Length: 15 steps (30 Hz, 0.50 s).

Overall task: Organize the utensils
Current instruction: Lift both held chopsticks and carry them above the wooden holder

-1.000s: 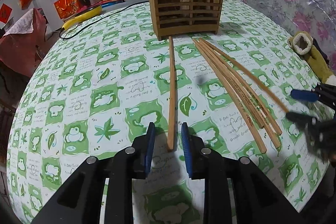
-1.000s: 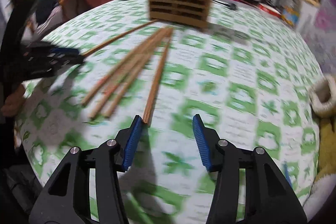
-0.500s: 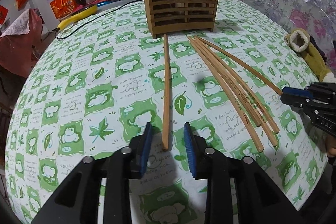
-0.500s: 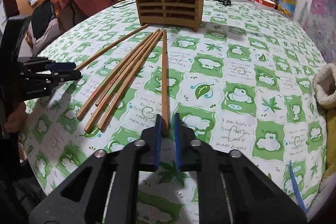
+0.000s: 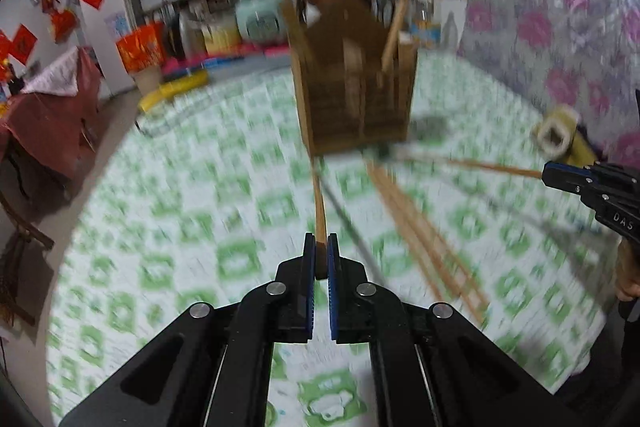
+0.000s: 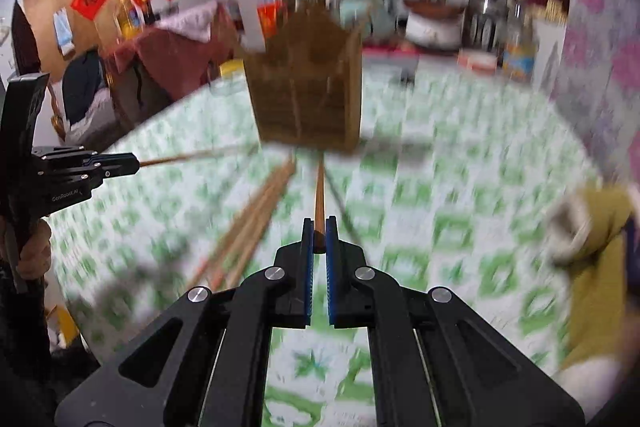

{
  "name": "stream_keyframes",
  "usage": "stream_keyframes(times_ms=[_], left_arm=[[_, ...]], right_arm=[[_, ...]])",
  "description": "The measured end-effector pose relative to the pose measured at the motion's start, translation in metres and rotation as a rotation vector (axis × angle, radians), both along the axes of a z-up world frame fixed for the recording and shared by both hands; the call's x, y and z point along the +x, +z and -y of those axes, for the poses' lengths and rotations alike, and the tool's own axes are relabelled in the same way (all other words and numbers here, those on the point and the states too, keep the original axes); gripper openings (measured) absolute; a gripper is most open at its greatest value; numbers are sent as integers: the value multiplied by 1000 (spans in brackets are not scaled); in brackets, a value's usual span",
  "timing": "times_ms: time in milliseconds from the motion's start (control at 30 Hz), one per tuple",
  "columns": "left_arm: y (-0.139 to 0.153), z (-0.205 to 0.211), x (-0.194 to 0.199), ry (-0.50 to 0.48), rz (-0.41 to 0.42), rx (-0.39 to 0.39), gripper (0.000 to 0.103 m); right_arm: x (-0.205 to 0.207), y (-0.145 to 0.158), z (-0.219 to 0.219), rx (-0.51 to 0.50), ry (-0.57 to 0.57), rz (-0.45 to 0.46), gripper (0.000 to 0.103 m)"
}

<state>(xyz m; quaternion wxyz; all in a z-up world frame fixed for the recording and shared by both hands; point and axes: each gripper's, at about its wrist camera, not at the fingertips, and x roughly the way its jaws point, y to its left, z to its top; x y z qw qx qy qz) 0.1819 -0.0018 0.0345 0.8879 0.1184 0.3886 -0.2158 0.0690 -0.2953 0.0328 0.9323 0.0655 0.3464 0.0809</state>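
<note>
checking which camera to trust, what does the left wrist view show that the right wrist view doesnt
Only the left wrist view: the left gripper from behind, shut on a chopstick, and a yellow tool at the far table edge.

Only the right wrist view: the right gripper from behind, shut on another chopstick, and a white cooker behind the table.

Both: each view catches the other gripper from the side; the wooden holder, the loose chopsticks and the green-patterned cloth, all blurred.

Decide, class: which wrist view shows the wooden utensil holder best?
The left wrist view: the wooden utensil holder shows its slats and a chopstick standing inside, though blurred. In the right wrist view the holder is smeared, and its contents cannot be told.
</note>
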Motion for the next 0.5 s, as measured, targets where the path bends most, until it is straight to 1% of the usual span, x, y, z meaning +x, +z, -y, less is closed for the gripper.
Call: stream_keyframes(times_ms=[100,167,233,300,367,500], left_arm=[[32,4,11,20,53,-27,6],[47,9,18,25,74,-41,6],[59,16,28,20,79,-59,6],[65,22,38,12,74,-76,6],[67,27,47,0,60,-97,6],[59,40,64,13,44,-102,6]], right_arm=[[9,32,5,0,-22,91,6],[18,48,8,16,-27,129,6],[26,58,9,30,-28,146,6],[39,63,11,44,-31,152,6],[52,62,10,54,-23,134,7],[63,53,10,69,-39,124,7]])
